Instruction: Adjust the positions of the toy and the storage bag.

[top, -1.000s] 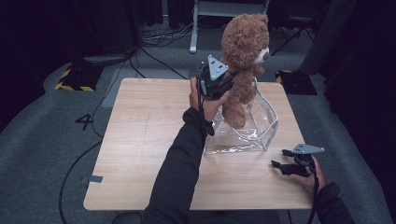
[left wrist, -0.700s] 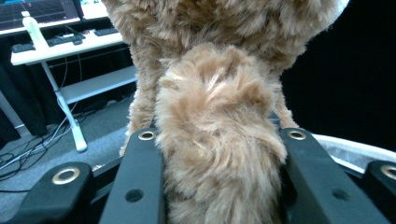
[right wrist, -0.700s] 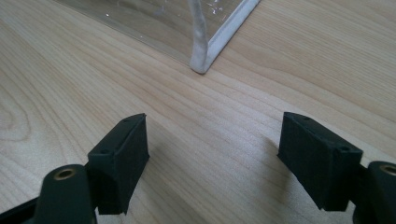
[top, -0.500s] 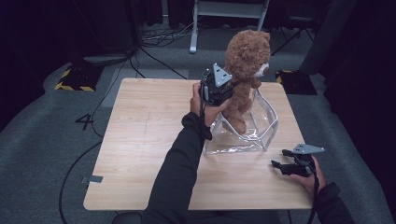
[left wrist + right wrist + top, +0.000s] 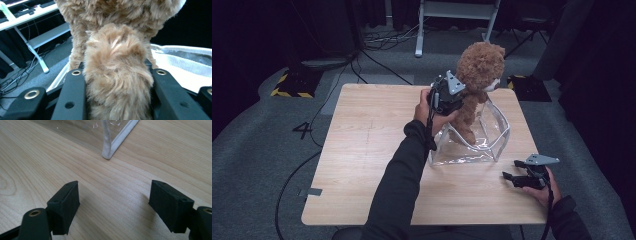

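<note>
Above the clear bag (image 5: 492, 142), left tool (image 5: 451, 95) pinching a brown teddy bear (image 5: 476, 85) by its limb, jaws just easing apart, bear's feet down inside the bag. At the wooden surface's (image 5: 362, 150) near corner, right tool (image 5: 517, 179) spread, resting apart from the bag.

One legible mark: digit "4" (image 5: 304, 130) in dark strokes on the grey floor (image 5: 257, 150), left of the counter (image 5: 362, 150). No other text readable.

Brown fluffy bear (image 5: 477, 80) in clear bag (image 5: 492, 145) w/ white trim; pale wood-grain table (image 5: 362, 150); black grippers, grey top plates; grey floor.
</note>
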`<state>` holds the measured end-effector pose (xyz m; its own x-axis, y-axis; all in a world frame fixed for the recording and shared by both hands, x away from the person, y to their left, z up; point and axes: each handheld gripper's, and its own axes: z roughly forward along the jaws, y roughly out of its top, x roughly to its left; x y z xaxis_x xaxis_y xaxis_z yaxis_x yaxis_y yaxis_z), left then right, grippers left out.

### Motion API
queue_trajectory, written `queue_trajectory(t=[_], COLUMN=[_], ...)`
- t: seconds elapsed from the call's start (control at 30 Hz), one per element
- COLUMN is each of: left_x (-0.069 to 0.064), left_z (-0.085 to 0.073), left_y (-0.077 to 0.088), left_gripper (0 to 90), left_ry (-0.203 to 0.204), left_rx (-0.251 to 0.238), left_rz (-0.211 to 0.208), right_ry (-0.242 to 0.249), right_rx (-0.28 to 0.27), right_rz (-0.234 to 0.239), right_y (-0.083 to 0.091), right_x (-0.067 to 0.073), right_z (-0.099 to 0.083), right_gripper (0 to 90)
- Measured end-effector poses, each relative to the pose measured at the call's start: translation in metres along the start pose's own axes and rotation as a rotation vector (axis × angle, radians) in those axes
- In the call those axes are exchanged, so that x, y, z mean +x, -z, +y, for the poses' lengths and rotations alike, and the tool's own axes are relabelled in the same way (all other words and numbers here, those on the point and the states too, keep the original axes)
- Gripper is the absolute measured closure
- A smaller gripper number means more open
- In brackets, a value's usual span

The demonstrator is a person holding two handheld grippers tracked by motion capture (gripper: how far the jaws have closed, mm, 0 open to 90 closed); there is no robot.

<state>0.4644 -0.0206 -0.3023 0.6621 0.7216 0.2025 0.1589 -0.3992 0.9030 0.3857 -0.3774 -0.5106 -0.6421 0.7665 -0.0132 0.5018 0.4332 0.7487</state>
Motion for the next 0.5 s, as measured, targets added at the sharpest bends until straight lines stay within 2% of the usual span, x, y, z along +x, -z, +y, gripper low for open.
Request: queue_trajectory(t=[0.1,0.3,0.5], left_x=[-0.002,-0.007,-0.007], left_z=[0.001,0.003,0.007], left_y=[-0.003,-0.011,-0.018], left_gripper=[62.7,61.6,61.1], left_ry=[-0.015,-0.069,-0.095], left_rx=[0.030,0.092,0.153], left_rz=[-0.008,-0.030,-0.054], right_ry=[0.000,0.000,0.001], right_rx=[0.000,0.000,0.000], right_rz=[0.000,0.000,0.001], right_y=[0.000,0.000,0.000], right_x=[0.000,0.000,0.000], right_z=[0.000,0.000,0.000], right_gripper=[24.1,24.1,24.1])
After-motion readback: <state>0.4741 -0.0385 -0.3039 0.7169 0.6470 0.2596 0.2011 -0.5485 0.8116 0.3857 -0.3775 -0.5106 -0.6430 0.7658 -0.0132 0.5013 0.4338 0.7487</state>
